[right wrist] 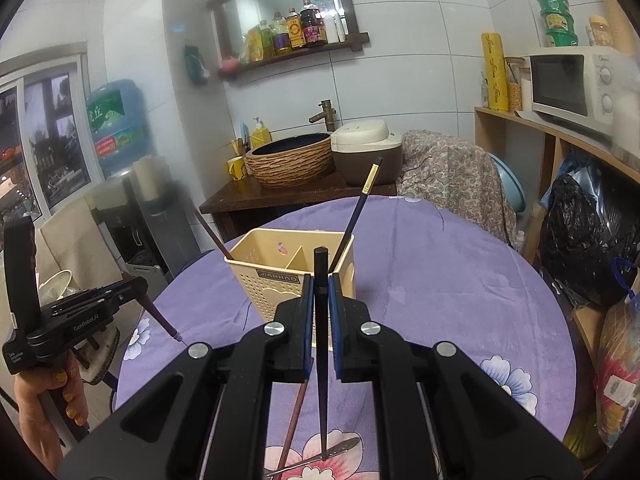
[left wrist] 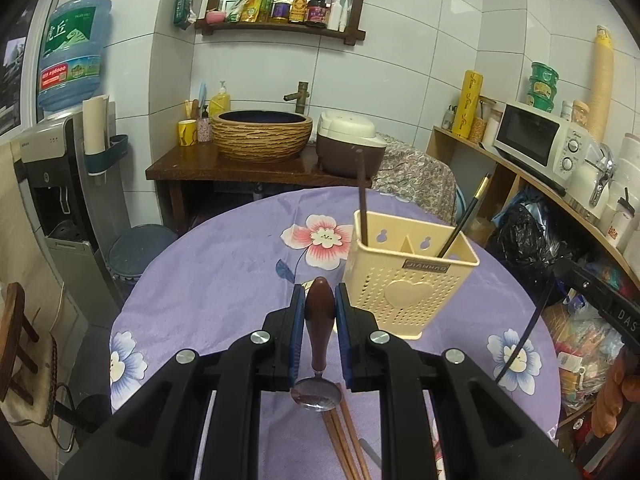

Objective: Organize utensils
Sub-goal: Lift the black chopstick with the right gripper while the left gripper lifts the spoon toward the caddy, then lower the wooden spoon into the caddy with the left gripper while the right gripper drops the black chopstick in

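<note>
Left gripper pinching wood-handled spoon, right gripper clamped on black chopstick; both near cutlery caddy. Drop vertical, one compt each, w/o tipping it.

A lilac tablecloth printed with pink-and-white and pale blue flowers covers the round table. The perforated cream plastic utensil caddy bears a heart relief. The black left gripper has blue pads around a reddish-brown wooden spoon handle; a black chopstick.
</note>
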`<state>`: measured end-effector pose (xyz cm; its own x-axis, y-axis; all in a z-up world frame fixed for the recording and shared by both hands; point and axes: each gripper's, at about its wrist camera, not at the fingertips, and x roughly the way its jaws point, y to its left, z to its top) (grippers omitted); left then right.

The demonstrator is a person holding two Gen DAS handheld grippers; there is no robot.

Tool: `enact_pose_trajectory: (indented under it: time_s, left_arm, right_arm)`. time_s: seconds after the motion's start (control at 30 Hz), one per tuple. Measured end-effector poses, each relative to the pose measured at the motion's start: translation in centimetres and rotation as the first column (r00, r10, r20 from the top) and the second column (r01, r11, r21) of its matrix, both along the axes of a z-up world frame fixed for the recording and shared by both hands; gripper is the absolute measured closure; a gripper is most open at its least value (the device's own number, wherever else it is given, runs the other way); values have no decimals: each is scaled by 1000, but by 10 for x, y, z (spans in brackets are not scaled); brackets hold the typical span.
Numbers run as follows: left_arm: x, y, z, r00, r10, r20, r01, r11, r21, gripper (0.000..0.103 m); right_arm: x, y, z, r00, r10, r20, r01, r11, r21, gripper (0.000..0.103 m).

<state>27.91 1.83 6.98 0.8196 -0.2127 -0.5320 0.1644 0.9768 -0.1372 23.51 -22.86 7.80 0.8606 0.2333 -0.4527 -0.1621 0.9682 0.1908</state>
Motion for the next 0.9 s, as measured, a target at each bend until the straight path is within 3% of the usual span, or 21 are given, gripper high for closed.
enact_pose_trajectory:
  time_s: [0.23, 0.4, 0.53, 0.7, 0.9]
  left_arm:
    - [10, -13, 49, 996, -84, 42, 85, 996, -37, 87]
    - [23, -36, 108, 985, -146, 96, 151, 988, -39, 87]
    - [41, -56, 139, 982, -125, 139, 127, 992, -5, 87]
    - [64, -70, 146, 985, -98, 141, 99, 995, -4, 87]
    - [93, -82, 119, 993, -49, 107, 46, 999, 26, 87]
  right_arm:
    - [7, 5, 36, 999, 39, 27, -39, 999, -4, 95]
    - [22, 8, 100, 995, 46, 94, -46, 999, -1, 95]
    - [39, 10, 147, 989, 5, 148, -5, 1000, 1, 95]
    - [60, 13, 166, 984, -33, 173, 34, 999, 2, 95]
    - [85, 17, 135, 989, -59, 139, 60, 998, -3, 95]
